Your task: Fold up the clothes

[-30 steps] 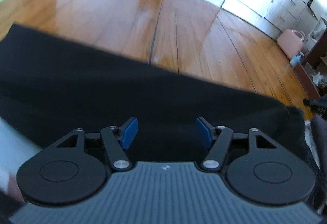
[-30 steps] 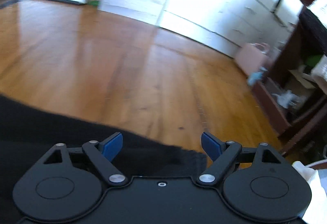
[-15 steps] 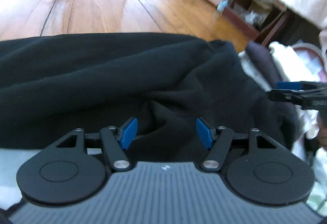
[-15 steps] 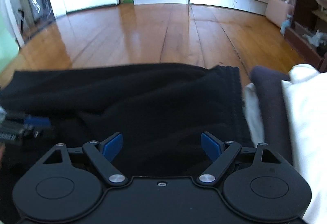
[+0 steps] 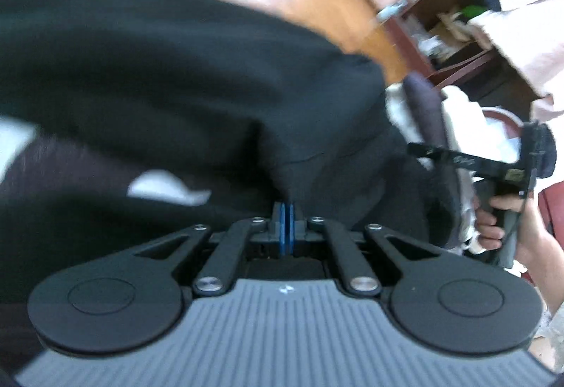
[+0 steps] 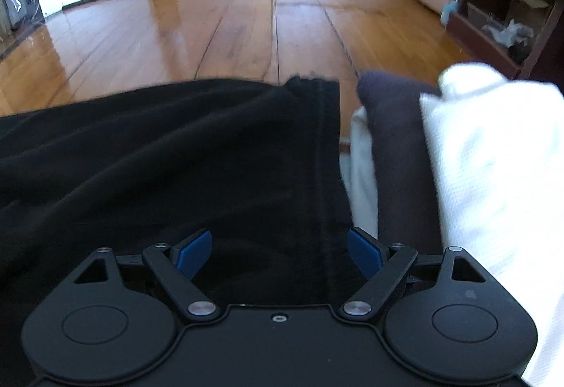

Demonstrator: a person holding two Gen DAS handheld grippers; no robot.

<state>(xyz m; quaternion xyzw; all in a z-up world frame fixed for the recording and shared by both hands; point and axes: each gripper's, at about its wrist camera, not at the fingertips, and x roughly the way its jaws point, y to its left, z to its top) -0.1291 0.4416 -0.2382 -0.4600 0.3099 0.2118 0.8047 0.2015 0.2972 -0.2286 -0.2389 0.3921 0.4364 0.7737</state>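
Now the left tongs (image 5: 284,223) are pinched tight on a fold of the soft black fabric garment (image 5: 169,76), which spreads ahead; the right tongs (image 6: 279,251) gape wide, its stitched hem running straight ahead between them.

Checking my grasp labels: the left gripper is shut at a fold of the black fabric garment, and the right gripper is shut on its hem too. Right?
Not quite. The left gripper is shut at a fold of the black fabric garment, but the right gripper is open: the right wrist view shows its blue pads spread wide apart above the garment's hem, pressing nothing.
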